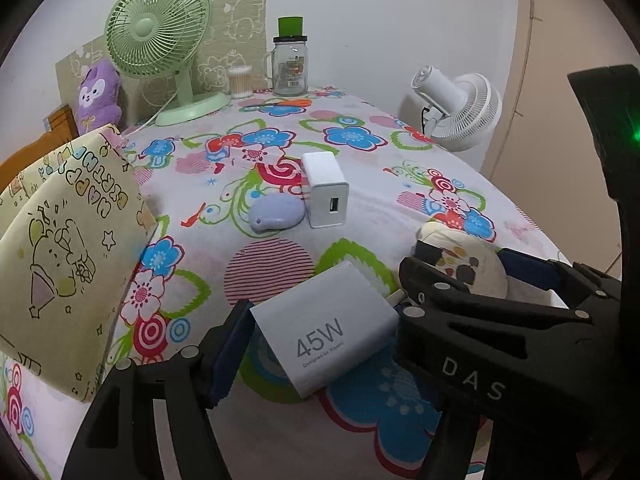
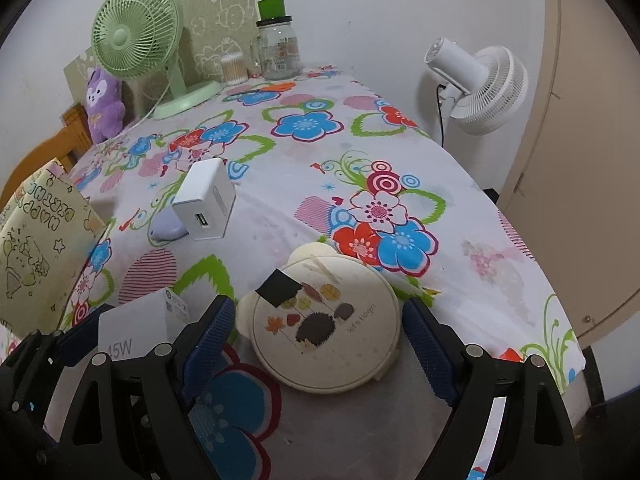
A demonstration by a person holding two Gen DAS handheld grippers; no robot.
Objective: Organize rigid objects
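The left gripper (image 1: pixel 320 344) is pinching the grey 45W charger (image 1: pixel 326 332) between its pads, low over the flowered tablecloth (image 1: pixel 400 208). The right gripper (image 2: pixel 316 344) is holding its jaws spread around the round cream box (image 2: pixel 324 332), pads not touching it. A white charger (image 1: pixel 326 190) is sitting farther back, just beside a small lilac case (image 1: pixel 276 214).

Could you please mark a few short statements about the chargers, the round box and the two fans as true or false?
1. The 45W charger sits between the left hand-held gripper's fingers. True.
2. The round hedgehog box is purple. False: it is cream.
3. The white USB charger stands beside the small lilac thing. True.
4. The green fan stands on the floor. False: it stands on the floral tablecloth; the white fan stands beyond the table's edge.
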